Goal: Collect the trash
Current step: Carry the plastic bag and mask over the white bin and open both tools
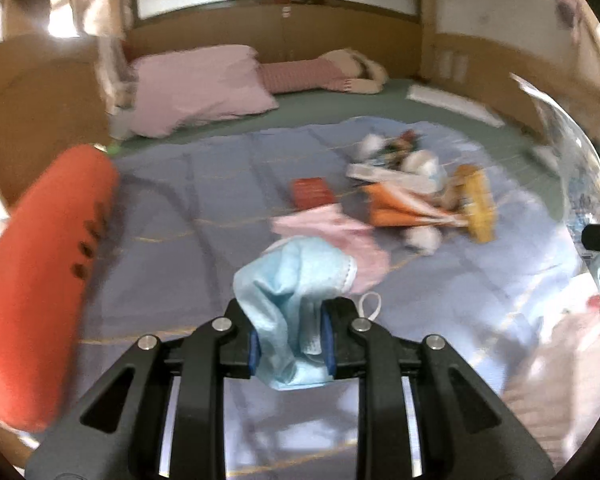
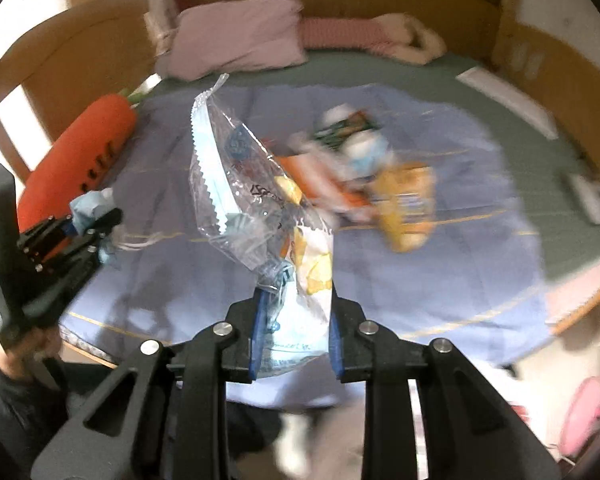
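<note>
My left gripper point(image 1: 288, 340) is shut on a light blue face mask point(image 1: 296, 280), held above the bed; it also shows at the left of the right wrist view point(image 2: 96, 224). My right gripper point(image 2: 296, 320) is shut on a clear plastic bag point(image 2: 236, 184) holding wrappers, held above the blue blanket. A heap of trash lies on the blanket: an orange wrapper point(image 1: 396, 208), a yellow packet point(image 1: 478, 204), white tissues point(image 1: 420, 164), a red card point(image 1: 312, 192) and a pink mask point(image 1: 340, 232). The clear bag shows at the right edge of the left wrist view point(image 1: 580, 184).
A big carrot plush point(image 1: 44, 280) lies along the bed's left side. A pink pillow point(image 1: 204, 88) and a striped plush point(image 1: 324, 74) lie at the head. A wooden bed frame point(image 2: 60, 60) surrounds the mattress. White papers point(image 2: 508, 96) lie at the right.
</note>
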{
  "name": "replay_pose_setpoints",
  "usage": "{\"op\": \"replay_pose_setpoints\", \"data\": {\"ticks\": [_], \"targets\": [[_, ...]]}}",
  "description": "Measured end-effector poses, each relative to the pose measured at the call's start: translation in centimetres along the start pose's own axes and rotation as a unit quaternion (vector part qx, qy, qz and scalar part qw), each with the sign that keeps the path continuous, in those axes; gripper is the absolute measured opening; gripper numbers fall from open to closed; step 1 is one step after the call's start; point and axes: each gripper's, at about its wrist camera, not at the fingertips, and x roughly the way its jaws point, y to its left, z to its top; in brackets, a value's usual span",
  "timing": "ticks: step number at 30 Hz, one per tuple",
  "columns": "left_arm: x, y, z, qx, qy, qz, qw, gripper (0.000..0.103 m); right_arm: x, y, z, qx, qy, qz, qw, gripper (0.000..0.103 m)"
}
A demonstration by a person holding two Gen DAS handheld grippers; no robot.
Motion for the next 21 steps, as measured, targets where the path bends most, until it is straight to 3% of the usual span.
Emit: {"op": "replay_pose_setpoints", "data": {"ticks": [3,6,9,10,11,13,16,20,21], "targets": [[-0.6,-1.4,0.1,0.019,-0.003,0.005,0.9998,0.024,-2.9,-4.0,-2.4,0.009,0.009,-0.037,0.999,0.027],[-2.3,-2.1,0.7,-0.022,-0.002,-0.083,0.9963,0.024,-3.7,-7.5,-5.9,0.015,0.05,-0.065,0.997,0.027],[-3.9,-4.8,1.0,-0.006,-0.009,-0.114,0.9934,0.024,-2.6,-10.1,-9.7,0.025,0.112,-0.056,0.992,0.028],[-4.4,-6.0,1.2,-0.002,-0.009,-0.133,0.991,0.024,-2.0,-10.6,-10.9,0.028,0.135,-0.045,0.989,0.032],[-4.8,-7.3,1.2,0.002,-0.007,-0.156,0.9878,0.024,-0.7,-10.8,-12.8,0.022,0.184,-0.031,0.982,0.044],[-5.3,-9.3,1.2,0.011,-0.003,-0.186,0.9824,0.024,0.6,-10.9,-15.0,0.004,0.228,-0.043,0.973,0.059],[-5.4,-12.9,1.0,0.034,0.015,-0.231,0.9722,0.024,-0.3,-12.2,-15.5,0.017,0.212,-0.05,0.976,0.063],[-5.2,-18.3,-0.6,0.071,0.058,-0.314,0.9452,0.025,-5.1,-16.3,-13.1,0.085,0.114,-0.076,0.987,0.074],[-5.1,-20.4,-1.3,0.087,0.074,-0.341,0.9332,0.025,-6.7,-17.5,-12.5,0.107,0.08,-0.085,0.987,0.075]]}}
